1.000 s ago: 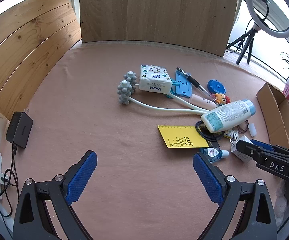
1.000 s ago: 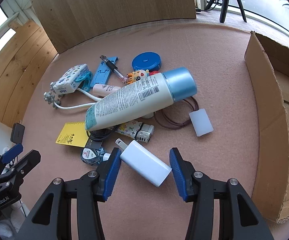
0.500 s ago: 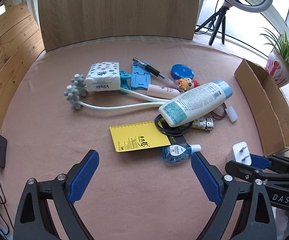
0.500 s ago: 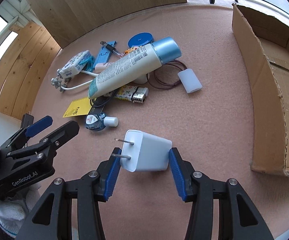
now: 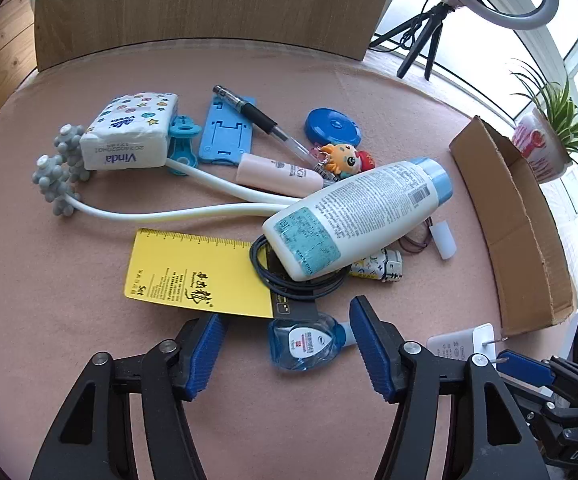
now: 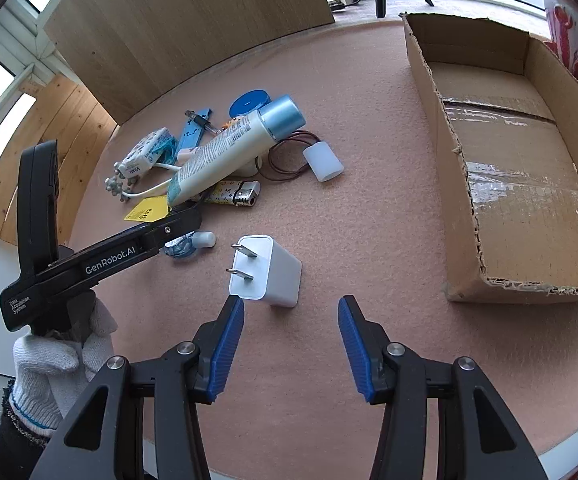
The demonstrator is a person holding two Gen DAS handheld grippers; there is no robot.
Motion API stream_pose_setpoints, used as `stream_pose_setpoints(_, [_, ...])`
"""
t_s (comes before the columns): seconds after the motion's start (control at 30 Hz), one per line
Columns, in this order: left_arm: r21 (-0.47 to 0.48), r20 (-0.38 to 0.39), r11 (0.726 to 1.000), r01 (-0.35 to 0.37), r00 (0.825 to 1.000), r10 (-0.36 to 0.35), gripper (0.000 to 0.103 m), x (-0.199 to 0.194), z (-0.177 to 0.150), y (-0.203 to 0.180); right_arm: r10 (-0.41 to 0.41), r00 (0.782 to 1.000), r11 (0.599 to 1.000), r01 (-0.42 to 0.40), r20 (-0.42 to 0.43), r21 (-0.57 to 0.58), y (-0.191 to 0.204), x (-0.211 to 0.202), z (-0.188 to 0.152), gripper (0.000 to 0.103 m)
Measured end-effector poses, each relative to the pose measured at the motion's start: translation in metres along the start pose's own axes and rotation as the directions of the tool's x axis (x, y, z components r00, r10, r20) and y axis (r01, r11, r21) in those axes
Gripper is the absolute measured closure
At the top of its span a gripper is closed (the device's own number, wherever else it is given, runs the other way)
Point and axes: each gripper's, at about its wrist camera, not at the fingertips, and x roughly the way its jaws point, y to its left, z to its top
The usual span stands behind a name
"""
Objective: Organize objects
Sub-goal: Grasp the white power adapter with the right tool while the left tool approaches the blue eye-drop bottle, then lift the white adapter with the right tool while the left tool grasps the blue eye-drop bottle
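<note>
The right hand-held gripper (image 6: 291, 344) is released, its blue pads spread wide, with the white charger (image 6: 267, 276) lying on the pink table (image 6: 369, 208) just ahead of them, prongs pointing left. The left hand-held gripper (image 5: 287, 344) is also spread, its pads flanking a small blue bottle (image 5: 307, 344) without touching it. The cardboard box (image 6: 525, 184) sits to the right, well apart from the clutter around the lotion bottle (image 5: 359, 216).
</note>
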Motion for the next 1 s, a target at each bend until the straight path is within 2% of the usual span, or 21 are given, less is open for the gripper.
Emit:
stream_pose_setpoints(0.1, [0.025, -0.008, 0.999, 0.024, 1.0, -0.024, 0.056, 0.003, 0.004, -0.008, -0.012, 1.0, 1.0, 0.012, 0.012, -0.007, 0.0, -0.003, 0.001, 0.058])
stream_pose_setpoints(0.27, [0.084, -0.013, 0.996, 0.04, 0.999, -0.039, 0.066, 0.001, -0.009, -0.02, 0.01, 1.0, 1.0, -0.01, 0.011, 0.007, -0.002, -0.003, 0.006, 0.058])
stream_pose_setpoints(0.43, [0.097, -0.006, 0.994, 0.053, 0.999, -0.053, 0.067, -0.007, -0.029, -0.018, 0.053, 0.999, 0.999, -0.053, 0.014, -0.007, 0.006, 0.004, 0.018, 0.058])
stream_pose_setpoints(0.67, [0.106, 0.004, 0.994, 0.002, 1.0, -0.002, 0.067, -0.028, -0.058, -0.001, 0.104, 0.994, 0.994, -0.105, -0.038, -0.037, 0.024, 0.025, 0.025, 0.058])
stream_pose_setpoints(0.8, [0.058, 0.015, 0.997, -0.042, 0.999, 0.041, 0.067, -0.038, -0.064, 0.018, 0.138, 0.989, 0.986, -0.143, -0.061, -0.09, 0.042, 0.032, 0.028, 0.056])
stream_pose_setpoints(0.9, [0.004, 0.015, 0.999, -0.045, 0.999, 0.045, 0.067, -0.048, -0.065, 0.038, 0.214, 0.972, 0.972, -0.221, -0.099, -0.073, 0.049, 0.035, 0.03, 0.056])
stream_pose_setpoints(1.0, [-0.02, 0.017, 0.999, -0.042, 0.999, 0.042, 0.067, -0.059, -0.069, 0.053, 0.177, 0.981, 0.979, -0.184, -0.076, -0.092, 0.05, 0.032, 0.031, 0.056])
